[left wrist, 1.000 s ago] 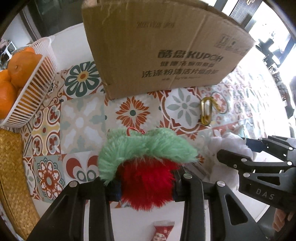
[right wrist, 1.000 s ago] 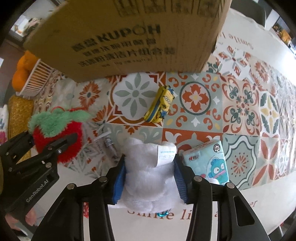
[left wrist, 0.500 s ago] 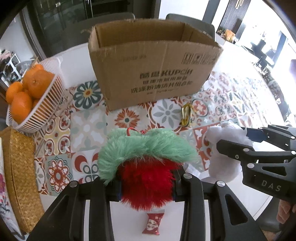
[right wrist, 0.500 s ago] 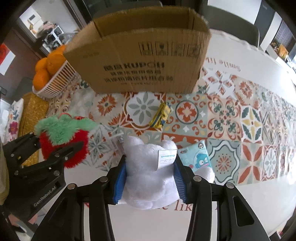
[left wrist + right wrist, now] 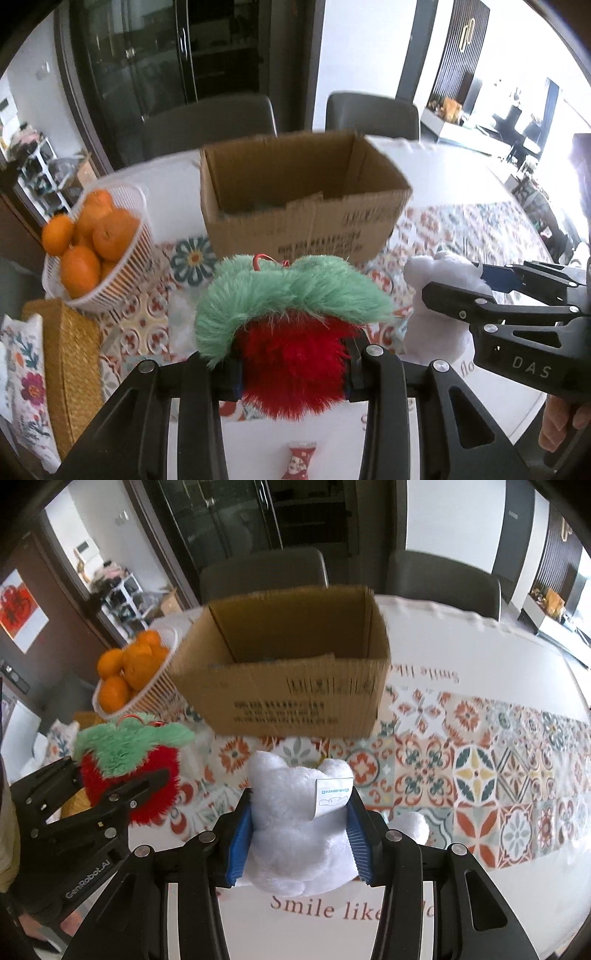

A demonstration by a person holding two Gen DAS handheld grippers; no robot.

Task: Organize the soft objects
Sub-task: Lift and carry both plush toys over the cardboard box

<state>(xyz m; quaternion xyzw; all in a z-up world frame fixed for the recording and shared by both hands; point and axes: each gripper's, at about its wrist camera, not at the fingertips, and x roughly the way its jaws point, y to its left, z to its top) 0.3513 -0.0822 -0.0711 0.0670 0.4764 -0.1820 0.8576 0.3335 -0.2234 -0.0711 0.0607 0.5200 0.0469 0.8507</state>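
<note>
Two light, squashy toys ride pinched mid-body: left gripper [image 5: 291, 363] squeezing the strawberry plush [image 5: 291, 332]; right gripper [image 5: 299, 834] squeezing the white plush [image 5: 295, 830]; cardboard box [image 5: 288, 679] at twelve o'clock.

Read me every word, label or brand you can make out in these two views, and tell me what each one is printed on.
"DAS": on the right gripper, seen from the left wrist.
"GenRobot.AI": on the left gripper, seen from the right wrist.
"Smile like": on the tablecloth, rest hidden; repeated upside down beyond the cardboard box.
Box print: blurred, unreadable.
Tag on white plush: blue text, too small.
Red packet: unreadable.
</note>
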